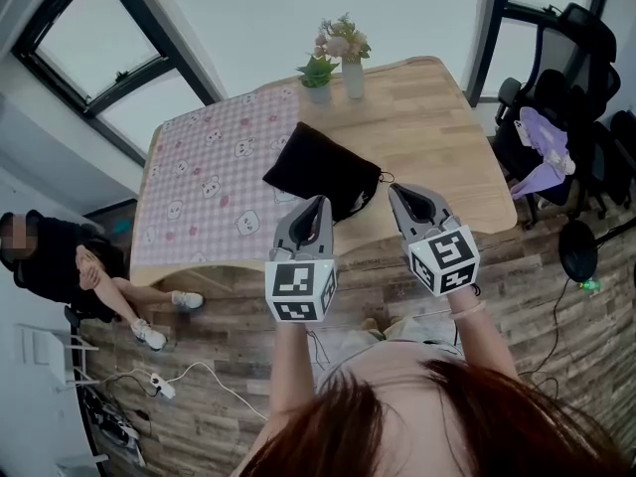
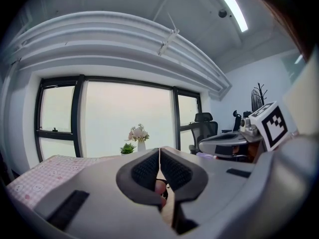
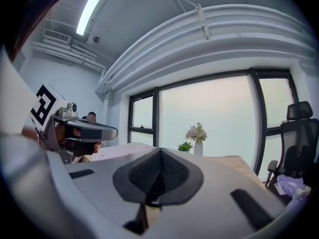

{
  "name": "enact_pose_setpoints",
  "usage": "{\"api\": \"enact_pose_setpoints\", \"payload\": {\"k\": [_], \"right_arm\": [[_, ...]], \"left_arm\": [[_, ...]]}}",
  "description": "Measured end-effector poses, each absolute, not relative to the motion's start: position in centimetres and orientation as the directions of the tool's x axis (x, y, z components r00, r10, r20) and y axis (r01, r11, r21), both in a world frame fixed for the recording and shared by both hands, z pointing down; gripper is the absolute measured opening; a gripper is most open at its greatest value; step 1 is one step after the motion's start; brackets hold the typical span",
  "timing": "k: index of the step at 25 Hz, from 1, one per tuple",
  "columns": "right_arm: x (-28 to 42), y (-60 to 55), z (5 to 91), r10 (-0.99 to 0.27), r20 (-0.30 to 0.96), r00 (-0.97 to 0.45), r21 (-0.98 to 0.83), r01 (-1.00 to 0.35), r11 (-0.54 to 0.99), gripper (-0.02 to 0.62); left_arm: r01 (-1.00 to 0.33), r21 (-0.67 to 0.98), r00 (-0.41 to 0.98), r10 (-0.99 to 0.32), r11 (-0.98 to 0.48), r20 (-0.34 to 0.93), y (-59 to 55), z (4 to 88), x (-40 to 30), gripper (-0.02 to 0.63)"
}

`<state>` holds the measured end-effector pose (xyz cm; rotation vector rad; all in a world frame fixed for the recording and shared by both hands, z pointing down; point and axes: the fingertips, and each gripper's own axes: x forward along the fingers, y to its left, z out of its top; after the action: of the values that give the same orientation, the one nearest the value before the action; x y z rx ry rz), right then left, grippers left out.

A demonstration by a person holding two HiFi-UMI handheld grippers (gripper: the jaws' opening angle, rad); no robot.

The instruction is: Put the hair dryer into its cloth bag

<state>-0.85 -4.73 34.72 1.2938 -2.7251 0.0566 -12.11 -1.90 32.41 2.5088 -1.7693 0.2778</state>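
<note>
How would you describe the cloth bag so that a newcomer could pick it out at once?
Find the wooden table, its left half covered by a pink checked cloth. Towards the near edge, where that cloth ends, lies the cloth bag. It is the only black, soft, flat-lying thing there; the white vase and small plant stand upright at the far edge.

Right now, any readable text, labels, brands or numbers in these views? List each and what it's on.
No readable words, brands or numbers in any view.
Left marker cube: black-and-white square code only, no letters.
Right marker cube: the same kind of code, no letters.
Pink tablecloth: small cartoon prints, no lettering that can be made out.
Black cloth bag: no label or tag visible.
</note>
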Motion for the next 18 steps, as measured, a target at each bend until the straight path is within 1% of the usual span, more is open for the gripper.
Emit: {"api": "enact_pose_setpoints", "payload": {"k": [5,18], "right_arm": [[0.7,-4.1,33.3,-0.760,0.102,-0.641,0.033,-0.762,0.647,0.000],[4.3,-3.6,32.2,-0.739,0.089,-0.668,0.058,-0.737,0.674,0.000]], "left_arm": [[-0.941,-0.059,0.318,-0.932,-0.332,0.174,-1.5,31.9,-10.1,0.014],[-0.952,-0.043,0.293,-0.941,-0.304,0.169,-0.7,31.7,-6.1,0.014]]}}
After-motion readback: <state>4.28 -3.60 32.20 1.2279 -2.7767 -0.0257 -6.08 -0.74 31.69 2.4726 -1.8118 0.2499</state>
